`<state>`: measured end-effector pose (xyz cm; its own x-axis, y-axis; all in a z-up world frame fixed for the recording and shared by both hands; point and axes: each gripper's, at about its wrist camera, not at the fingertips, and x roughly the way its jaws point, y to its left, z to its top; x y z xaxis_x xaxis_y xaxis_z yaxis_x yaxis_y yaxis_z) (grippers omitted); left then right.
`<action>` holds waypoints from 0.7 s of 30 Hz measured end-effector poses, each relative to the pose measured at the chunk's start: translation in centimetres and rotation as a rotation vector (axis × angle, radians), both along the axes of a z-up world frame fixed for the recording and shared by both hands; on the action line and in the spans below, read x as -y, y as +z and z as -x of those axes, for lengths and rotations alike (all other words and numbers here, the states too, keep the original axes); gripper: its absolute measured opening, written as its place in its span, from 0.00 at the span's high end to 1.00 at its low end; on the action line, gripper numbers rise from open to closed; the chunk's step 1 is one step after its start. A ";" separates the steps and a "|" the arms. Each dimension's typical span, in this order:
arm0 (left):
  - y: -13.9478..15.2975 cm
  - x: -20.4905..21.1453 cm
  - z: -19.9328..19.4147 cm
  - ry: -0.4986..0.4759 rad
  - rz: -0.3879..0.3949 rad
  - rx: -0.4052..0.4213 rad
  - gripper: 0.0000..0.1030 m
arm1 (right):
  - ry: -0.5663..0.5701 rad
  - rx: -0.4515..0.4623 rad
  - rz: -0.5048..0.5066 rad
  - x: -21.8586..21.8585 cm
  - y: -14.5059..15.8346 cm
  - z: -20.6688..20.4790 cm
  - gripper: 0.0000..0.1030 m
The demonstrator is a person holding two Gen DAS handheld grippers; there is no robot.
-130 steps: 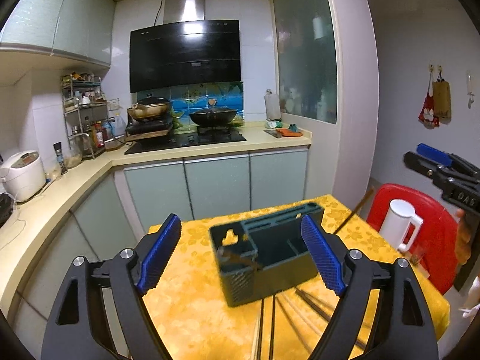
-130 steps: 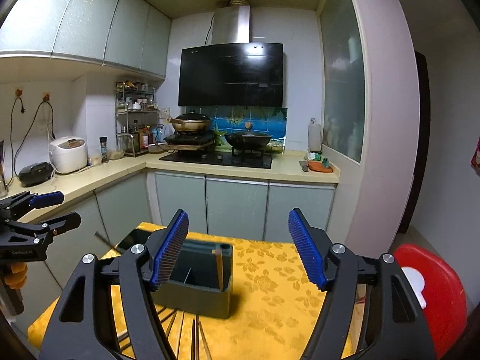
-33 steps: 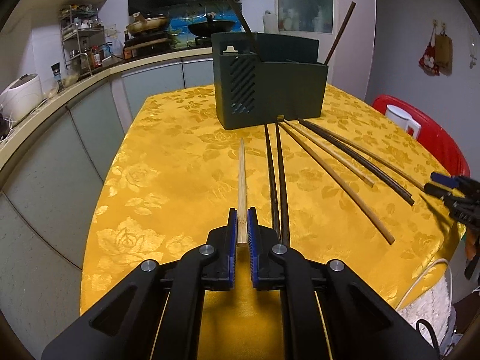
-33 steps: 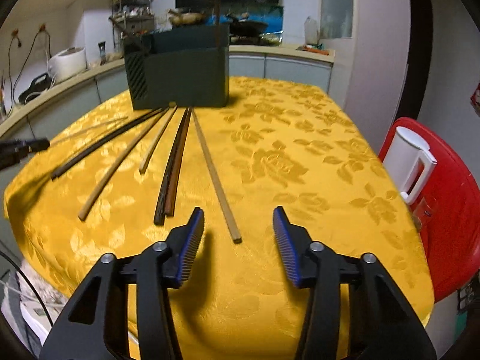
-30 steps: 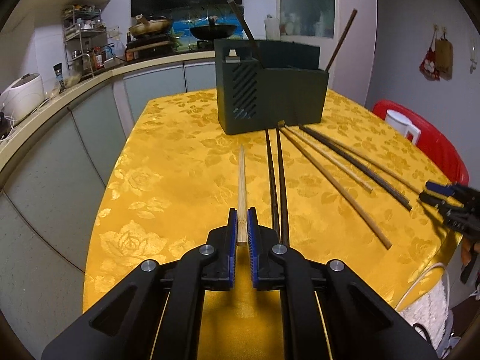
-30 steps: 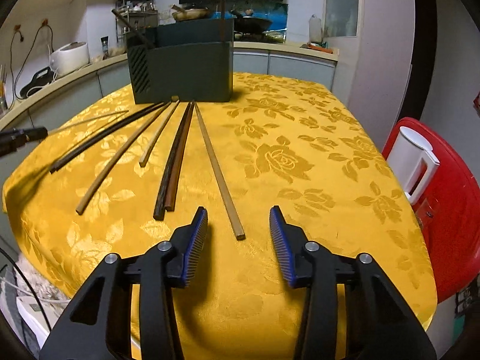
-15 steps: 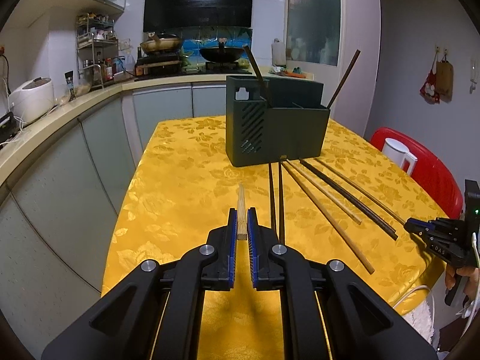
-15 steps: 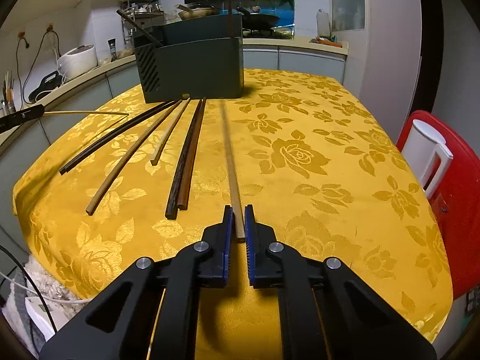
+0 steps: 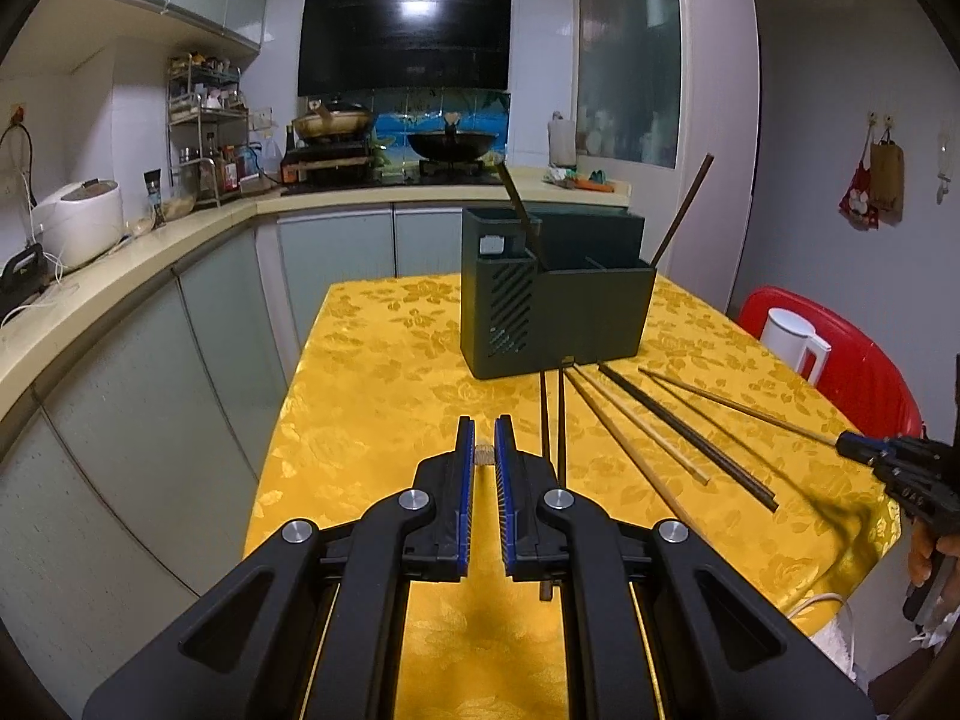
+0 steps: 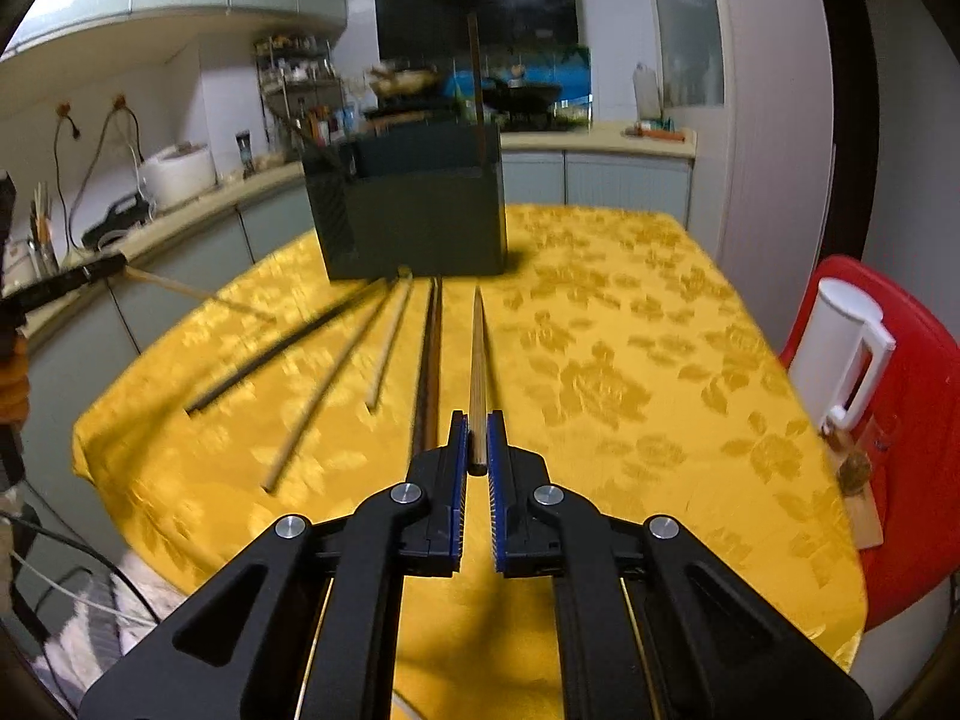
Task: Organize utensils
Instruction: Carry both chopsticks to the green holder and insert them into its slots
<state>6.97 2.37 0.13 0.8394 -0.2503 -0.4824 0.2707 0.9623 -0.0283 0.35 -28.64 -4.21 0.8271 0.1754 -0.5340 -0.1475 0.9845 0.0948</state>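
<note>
My left gripper is shut on a pale wooden chopstick, seen end-on and lifted off the yellow tablecloth. The dark green utensil holder stands ahead with two sticks leaning in it. Several chopsticks lie in front of it. My right gripper is shut on a brown wooden chopstick that points at the holder, raised above the cloth. The left wrist view shows the right gripper at the far right, holding its stick.
A white jug sits on a red chair beside the table's right edge. Kitchen counter and cabinets run along the left and back. A person's hand holds the left gripper at the table's left edge.
The right gripper's jaws closed on the brown chopstick and lifted it. Both grippers rose; the left one kept its pale chopstick and raised it off the cloth.
</note>
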 end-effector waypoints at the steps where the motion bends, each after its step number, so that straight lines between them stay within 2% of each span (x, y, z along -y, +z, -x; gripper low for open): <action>1: 0.2 0.0 0.1 -0.002 0.002 0.005 0.94 | 0.001 0.015 -0.004 0.1 0.5 0.1 0.93; 10: 2.1 -0.2 0.0 -0.001 0.013 0.039 0.94 | 0.020 0.176 -0.023 -0.5 6.8 0.5 0.93; 21: 4.2 -0.4 -1.7 -0.005 0.006 0.049 0.94 | 0.054 0.236 -0.029 -2.0 10.2 -1.9 0.93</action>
